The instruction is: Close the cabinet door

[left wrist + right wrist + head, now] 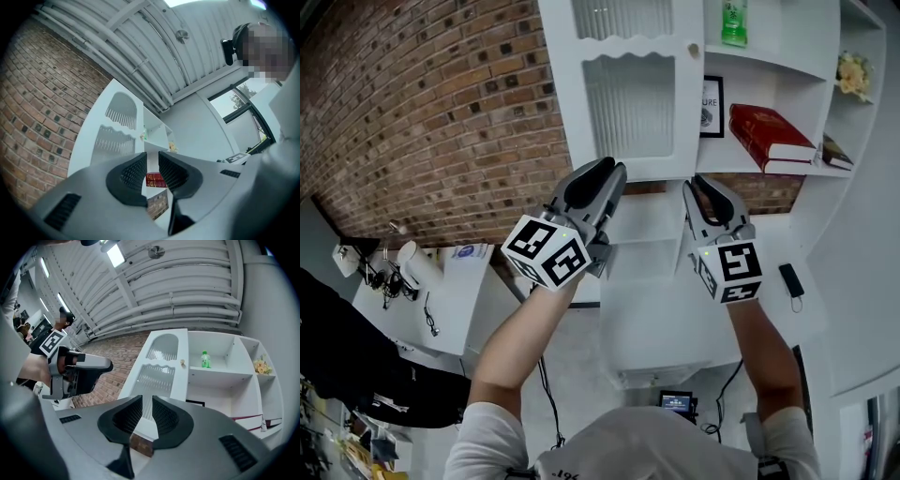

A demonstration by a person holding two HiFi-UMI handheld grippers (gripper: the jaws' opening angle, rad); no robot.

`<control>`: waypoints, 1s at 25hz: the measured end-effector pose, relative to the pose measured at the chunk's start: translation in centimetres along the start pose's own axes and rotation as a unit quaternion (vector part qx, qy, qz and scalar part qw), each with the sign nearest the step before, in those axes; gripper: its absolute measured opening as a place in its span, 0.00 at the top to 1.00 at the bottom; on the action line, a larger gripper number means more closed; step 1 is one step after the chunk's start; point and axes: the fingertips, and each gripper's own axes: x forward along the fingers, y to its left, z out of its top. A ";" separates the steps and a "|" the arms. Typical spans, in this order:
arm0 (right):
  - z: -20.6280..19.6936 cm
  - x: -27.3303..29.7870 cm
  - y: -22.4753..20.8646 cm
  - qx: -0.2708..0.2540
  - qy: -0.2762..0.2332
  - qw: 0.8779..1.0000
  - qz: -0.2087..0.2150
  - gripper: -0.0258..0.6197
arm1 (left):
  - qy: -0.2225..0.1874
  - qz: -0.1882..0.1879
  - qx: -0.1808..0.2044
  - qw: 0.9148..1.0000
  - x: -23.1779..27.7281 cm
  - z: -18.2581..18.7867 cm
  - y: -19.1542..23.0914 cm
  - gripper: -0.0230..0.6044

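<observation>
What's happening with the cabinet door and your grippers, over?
Left gripper and right gripper both empty, jaws slightly apart. Both held up just below the white cabinet door, neither gripping it. Nothing seen blocking the door.

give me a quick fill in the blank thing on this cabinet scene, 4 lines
1. The bottle is ___ in colour.
2. The book lying lower down than it has a ___ cover.
3. The wall beside the open cabinet door is built of ___.
4. The left tool and the right tool have their jaws a little apart and hold ___ between them.

Missing words: green; red; brick; nothing
</observation>
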 end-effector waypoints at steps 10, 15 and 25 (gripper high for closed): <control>-0.8 -0.3 1.4 0.008 0.010 1.000 0.004 0.83 | 0.014 0.012 -0.013 1.000 -2.3 -1.8 0.1 0.83; -1.2 -0.6 2.1 0.012 0.014 1.000 0.006 0.84 | 0.018 0.020 -0.021 0.999 -3.5 -2.6 0.0 0.83; -2.2 -1.7 3.3 0.022 0.023 0.999 0.010 0.84 | 0.027 0.027 -0.039 0.999 -5.5 -4.0 -0.9 0.83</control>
